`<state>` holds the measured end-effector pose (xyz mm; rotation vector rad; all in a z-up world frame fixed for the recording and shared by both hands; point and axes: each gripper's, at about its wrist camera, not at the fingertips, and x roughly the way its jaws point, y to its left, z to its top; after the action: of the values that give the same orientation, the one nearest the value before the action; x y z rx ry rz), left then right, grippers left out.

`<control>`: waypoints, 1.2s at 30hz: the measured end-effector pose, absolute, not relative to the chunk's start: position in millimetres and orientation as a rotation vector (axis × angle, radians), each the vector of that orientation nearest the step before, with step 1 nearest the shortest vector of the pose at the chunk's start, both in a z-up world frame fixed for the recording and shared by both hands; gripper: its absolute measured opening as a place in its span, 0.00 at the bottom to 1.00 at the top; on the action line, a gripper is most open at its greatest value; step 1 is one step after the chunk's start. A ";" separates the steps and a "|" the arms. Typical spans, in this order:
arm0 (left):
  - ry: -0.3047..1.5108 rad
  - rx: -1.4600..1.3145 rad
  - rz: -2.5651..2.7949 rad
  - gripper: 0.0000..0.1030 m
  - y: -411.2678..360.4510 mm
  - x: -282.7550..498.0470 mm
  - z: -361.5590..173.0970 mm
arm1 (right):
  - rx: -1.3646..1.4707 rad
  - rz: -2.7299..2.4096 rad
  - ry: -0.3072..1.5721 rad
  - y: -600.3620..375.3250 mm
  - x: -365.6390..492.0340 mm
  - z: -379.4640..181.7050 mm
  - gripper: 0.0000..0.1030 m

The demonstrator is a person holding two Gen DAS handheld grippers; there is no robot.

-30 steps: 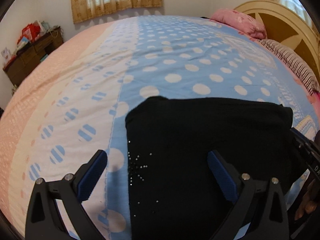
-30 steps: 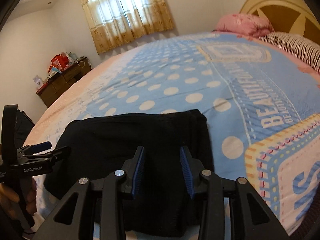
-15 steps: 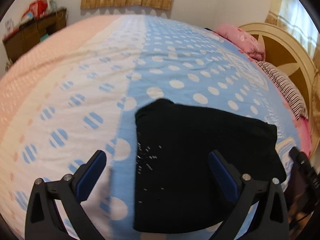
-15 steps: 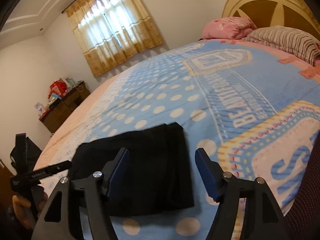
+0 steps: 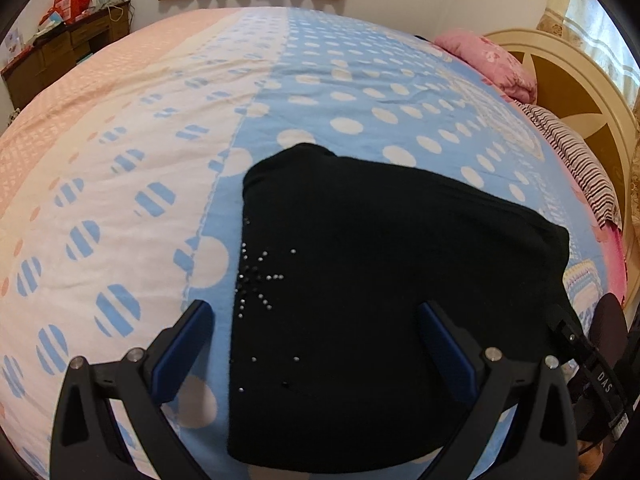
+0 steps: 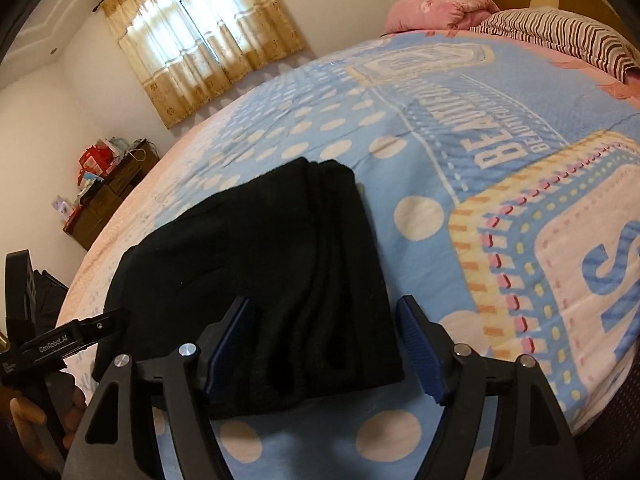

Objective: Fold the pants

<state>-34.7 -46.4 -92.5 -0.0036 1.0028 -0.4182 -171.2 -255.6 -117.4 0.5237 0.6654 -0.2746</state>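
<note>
Black pants lie folded into a compact rectangle on the bed, with a rhinestone star near the left edge. They also show in the right wrist view, with stacked folded edges on the right side. My left gripper is open and empty, held above the near edge of the pants. My right gripper is open and empty, above the pants' near right corner. The left gripper's body shows at the left of the right wrist view.
The bed sheet is blue with white dots, pink at the left. Pink pillow and striped pillow lie by the cream headboard. A wooden dresser stands by the far wall, under a curtained window.
The right gripper opened from nearly shut a second ago. Both grippers have shifted over the folded pants, which lie in the same place.
</note>
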 end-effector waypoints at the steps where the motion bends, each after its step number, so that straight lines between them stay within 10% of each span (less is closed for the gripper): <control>1: 1.001 -0.002 -0.418 1.00 -46.7 -34.7 -92.6 | 0.519 -0.283 0.667 -253.4 -171.4 -117.9 0.75; 12: 0.970 0.029 -0.412 1.00 -55.1 -37.7 -95.0 | 0.358 -0.333 0.717 -231.8 -157.5 -118.1 0.84; 18: 0.966 0.016 -0.414 0.99 -56.0 -38.1 -94.6 | 0.327 -0.246 0.707 -221.2 -158.3 -111.4 0.45; 24: 0.943 0.021 -0.523 0.45 -61.2 -42.3 -82.9 | 0.300 -0.260 0.702 -214.9 -159.0 -108.2 0.36; 36: 0.862 0.004 -0.538 0.24 -55.1 -47.9 -54.9 | 0.152 -0.253 0.621 -180.9 -164.5 -61.5 0.30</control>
<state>-47.9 -55.1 -54.9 0.0036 0.8624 -0.5381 -164.5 -180.9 -61.5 0.1522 0.6206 -0.2525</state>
